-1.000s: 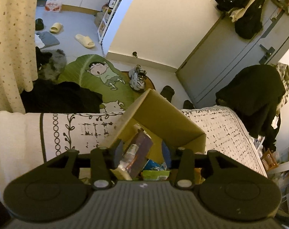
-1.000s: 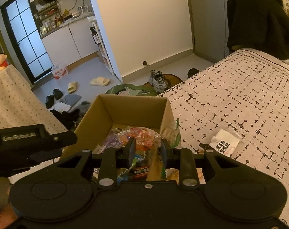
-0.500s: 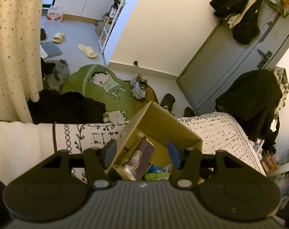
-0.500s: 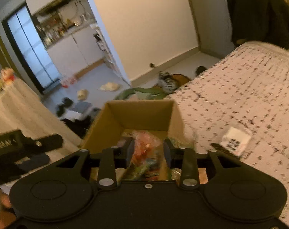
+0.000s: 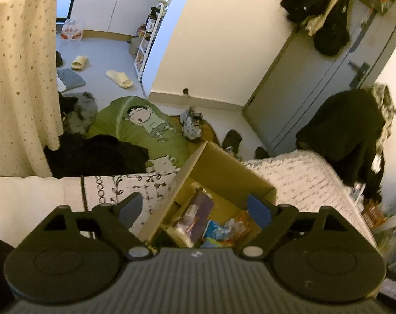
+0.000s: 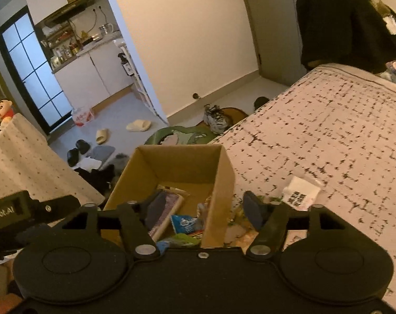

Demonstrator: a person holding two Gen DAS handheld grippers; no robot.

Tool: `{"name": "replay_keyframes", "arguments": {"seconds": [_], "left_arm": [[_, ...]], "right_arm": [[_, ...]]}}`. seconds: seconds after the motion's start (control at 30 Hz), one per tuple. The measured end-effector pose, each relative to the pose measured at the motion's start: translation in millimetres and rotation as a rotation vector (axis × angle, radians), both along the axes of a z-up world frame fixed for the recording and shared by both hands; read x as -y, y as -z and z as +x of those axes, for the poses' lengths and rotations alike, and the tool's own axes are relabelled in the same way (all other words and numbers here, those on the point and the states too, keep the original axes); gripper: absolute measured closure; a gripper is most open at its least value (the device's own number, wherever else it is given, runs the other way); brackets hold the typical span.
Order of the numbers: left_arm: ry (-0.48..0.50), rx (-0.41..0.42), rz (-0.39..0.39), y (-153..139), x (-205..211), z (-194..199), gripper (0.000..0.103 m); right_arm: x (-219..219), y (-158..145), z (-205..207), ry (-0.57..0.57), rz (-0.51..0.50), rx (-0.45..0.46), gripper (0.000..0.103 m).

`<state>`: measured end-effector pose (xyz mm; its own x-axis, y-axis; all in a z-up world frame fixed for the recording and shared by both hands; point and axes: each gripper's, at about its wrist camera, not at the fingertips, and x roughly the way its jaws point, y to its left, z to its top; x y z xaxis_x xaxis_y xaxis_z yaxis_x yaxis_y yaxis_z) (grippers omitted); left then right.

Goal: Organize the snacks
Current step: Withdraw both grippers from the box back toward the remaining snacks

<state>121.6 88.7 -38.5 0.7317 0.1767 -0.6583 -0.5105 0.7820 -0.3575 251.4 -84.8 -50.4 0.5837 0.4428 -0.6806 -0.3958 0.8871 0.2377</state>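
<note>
Over the patterned bedspread (image 6: 328, 141), the right gripper (image 6: 203, 209), whose jaws have just been opening with nothing pinched, straddles the right wall of a cardboard box (image 6: 221, 183) holding snack packets (image 6: 185, 222), a white sachet (image 6: 301, 192) lying nearby.

The patterned bed (image 6: 328, 136) carries the cardboard box (image 6: 224, 183) and a white packet (image 6: 301, 192).

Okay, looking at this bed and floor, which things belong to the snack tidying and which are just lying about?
Belongs to the job:
cardboard box
purple snack pack
blue snack packet
white packet on the bed

Just lying about:
slippers
sneakers
green cartoon rug
black coat
</note>
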Motion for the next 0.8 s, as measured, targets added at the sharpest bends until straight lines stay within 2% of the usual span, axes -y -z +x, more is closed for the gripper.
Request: {"name": "replay_keyframes", "arguments": {"seconds": [0.07,0.17,0.27,0.4,0.43,0.7,0.8], "left_arm": [[-0.006,-0.029,0.007,1,1,0,0.013],[0.020,-0.033,-0.021,4,3,-1,0.013],[0.041,-0.038,-0.014,4,9,0,0.013],[0.050,-0.015,0.017,1,16,-2,0.000],[0.052,-0.004,0.028,-1,18,-2,0.000],[0.059,0.068,0.008,-7,23,-3,0.000],[0.060,0.080,0.030,-8,29,-2,0.000]], "right_arm": [[3,-5,-3,0.006,-0.015,0.010,0.024],[8,-14,-8,0.006,-0.059,0.034,0.014],[12,-22,-12,0.008,-0.109,0.065,0.007],[23,-33,-17,0.001,-0.125,0.091,0.003],[26,-35,-17,0.001,-0.126,0.095,0.000],[50,-50,-16,0.028,-0.105,0.123,0.000],[58,-51,-12,0.014,-0.109,0.121,0.000]]}}
